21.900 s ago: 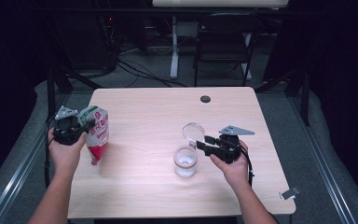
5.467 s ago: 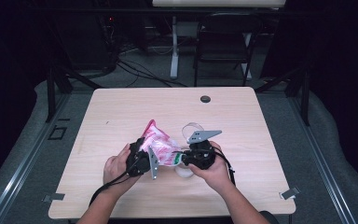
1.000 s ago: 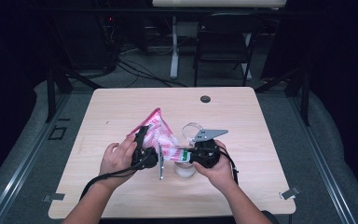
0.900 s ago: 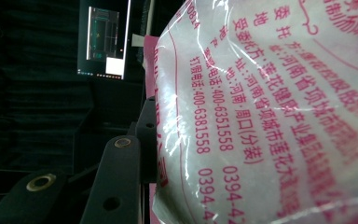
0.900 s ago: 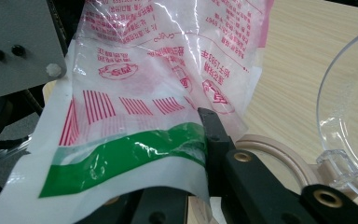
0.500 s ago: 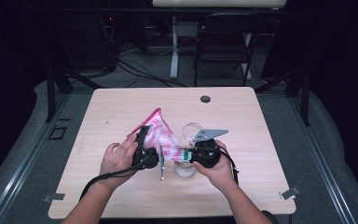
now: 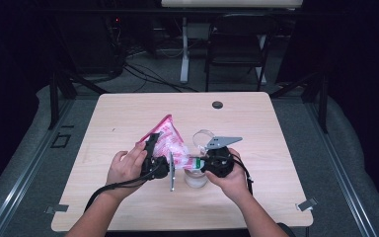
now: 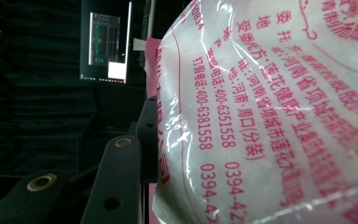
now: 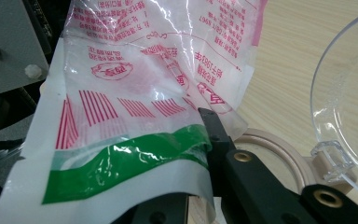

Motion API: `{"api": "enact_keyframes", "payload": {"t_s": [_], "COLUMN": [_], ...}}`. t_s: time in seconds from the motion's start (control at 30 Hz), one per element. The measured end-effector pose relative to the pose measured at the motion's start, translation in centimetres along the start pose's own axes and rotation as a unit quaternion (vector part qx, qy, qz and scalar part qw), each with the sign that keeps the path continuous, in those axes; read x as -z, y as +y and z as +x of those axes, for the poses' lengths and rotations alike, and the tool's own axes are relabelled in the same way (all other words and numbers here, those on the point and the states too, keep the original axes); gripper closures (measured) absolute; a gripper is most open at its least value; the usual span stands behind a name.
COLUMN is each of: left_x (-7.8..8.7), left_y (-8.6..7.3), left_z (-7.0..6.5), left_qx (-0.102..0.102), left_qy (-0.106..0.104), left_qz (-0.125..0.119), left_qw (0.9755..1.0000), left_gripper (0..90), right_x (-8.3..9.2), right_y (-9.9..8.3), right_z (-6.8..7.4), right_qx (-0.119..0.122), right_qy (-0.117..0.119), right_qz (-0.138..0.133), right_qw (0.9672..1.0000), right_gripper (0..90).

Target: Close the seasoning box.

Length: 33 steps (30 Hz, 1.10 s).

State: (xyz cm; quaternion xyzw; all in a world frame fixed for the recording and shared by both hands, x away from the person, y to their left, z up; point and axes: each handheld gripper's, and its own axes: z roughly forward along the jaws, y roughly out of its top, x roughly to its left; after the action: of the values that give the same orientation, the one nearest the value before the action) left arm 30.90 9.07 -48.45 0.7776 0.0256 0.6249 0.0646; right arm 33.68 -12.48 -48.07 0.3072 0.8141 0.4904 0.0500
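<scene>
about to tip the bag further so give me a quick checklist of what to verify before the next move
1. Left gripper holds the clear plastic bag with pink print: ok, a jaw lies flat against the bag in the left gripper view.
2. Right gripper pinches the bag's green-striped end: ok, jaws closed on the film.
3. Bag's lower end sits over the round clear jar: ok in the high view.
4. Bag's end is open for pouring: cannot tell.
5. Jar's hinged clear lid is swung back, off the beige rim: ok.
6. Light wooden table around the jar is free of spills: ok.
</scene>
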Motion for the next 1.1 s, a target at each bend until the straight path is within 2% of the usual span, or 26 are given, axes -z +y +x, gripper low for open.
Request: {"api": "enact_keyframes", "payload": {"t_s": [0.2, 1.1], "left_x": [0.0, -0.04], "left_y": [0.03, -0.04], "left_z": [-0.08, -0.18], "left_qx": [0.002, -0.008], "left_qy": [-0.005, -0.001], "left_qz": [0.002, 0.0], "left_qw": [1.0, 1.0], "left_gripper": [63.6, 63.7], "right_x": [-0.01, -0.59], "right_y": [-0.04, -0.31], "right_z": [-0.09, -0.31], "right_qx": [0.0, -0.002], "right_qy": [0.0, 0.001], "right_qz": [0.005, 0.009], "right_qw": [1.0, 1.0], "right_gripper": [89.9, 90.0]}}
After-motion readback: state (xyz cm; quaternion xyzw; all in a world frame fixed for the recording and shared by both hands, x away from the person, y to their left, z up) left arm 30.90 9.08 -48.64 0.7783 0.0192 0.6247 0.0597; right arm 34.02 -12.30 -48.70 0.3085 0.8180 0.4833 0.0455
